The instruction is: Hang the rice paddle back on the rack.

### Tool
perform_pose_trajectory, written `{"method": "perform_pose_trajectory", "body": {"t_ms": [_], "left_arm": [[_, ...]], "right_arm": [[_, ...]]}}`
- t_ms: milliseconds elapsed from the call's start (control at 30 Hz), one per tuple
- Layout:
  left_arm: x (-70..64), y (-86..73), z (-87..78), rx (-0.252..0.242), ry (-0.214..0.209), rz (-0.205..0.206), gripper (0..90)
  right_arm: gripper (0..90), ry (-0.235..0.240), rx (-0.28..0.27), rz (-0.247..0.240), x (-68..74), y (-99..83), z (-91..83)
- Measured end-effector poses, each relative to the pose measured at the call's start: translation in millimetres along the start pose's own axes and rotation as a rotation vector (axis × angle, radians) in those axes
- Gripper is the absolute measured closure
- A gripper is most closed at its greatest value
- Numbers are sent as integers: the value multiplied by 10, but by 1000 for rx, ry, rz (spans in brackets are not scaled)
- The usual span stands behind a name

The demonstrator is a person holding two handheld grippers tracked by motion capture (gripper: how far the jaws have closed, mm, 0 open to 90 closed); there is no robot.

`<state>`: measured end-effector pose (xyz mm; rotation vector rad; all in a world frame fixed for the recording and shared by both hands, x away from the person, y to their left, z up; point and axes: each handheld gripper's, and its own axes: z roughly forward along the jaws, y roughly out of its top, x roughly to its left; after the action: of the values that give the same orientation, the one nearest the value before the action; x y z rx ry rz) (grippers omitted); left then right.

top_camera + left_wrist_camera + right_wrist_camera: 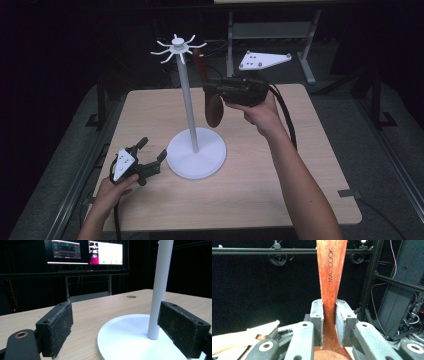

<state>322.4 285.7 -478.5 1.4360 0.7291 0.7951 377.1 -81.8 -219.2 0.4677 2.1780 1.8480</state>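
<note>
Left tongs [150,159] sit wide apart at 9 o'clock of the stand's base [196,159] on the worktop [280,190]. Right tongs [214,90] clamp the wooden spoon [214,111] aloft near the hooks [177,49]; I'd steady that base, then lift the handle gently hookward.

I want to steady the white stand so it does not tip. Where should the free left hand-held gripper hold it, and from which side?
Grip the thin upright pole low, just above the round base, coming level from the left hand-held gripper's side; its open jaws already face it.
</note>
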Motion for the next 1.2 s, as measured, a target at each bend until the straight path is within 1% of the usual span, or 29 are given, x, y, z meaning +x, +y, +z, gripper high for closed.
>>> {"method": "perform_pose_trajectory", "body": {"t_ms": [67,233,300,333,467,533,567,600,700,733,800,933,1000,1100,1133,1200], "left_arm": [[-1,0,0,1,1,1,126],[0,0,7,1,1,-2,125],[2,0,8,1,1,-3,125],[-3,-1,12,-5,0,-11,125],[4,2,3,8,1,3,125],[5,0,4,6,3,-1,125],[1,-1,7,1,3,-8,125],[-1,-2,10,-3,2,-12,125],[2,-1,9,0,3,-15,125],[6,0,6,4,4,-14,125],[7,0,8,4,4,-15,125],[12,2,9,13,3,-14,125],[12,2,8,13,3,-15,125],[9,0,13,8,2,-14,125],[10,1,12,9,2,-14,125],[12,0,11,9,4,-14,125]], "right_arm": [[745,-2,4,-2,3,3,-6],[732,-2,2,0,2,2,-37],[718,-11,-1,3,-5,-10,-77],[718,-11,-1,3,-5,-10,-77],[673,-27,4,13,-31,-44,-149],[653,-42,0,16,-44,-72,-183],[629,-55,0,19,-49,-93,-207],[601,-82,1,11,-60,-136,-239],[578,-91,14,19,-74,-182,-268],[559,-106,31,27,-93,-253,-306],[552,-113,35,29,-102,-278,-320],[517,-135,56,52,-138,-410,-402],[507,-151,73,67,-160,-521,-469],[497,-163,93,84,-178,-634,-534],[497,-163,93,84,-178,-634,-534],[493,-173,105,93,-189,-708,-579]]}}
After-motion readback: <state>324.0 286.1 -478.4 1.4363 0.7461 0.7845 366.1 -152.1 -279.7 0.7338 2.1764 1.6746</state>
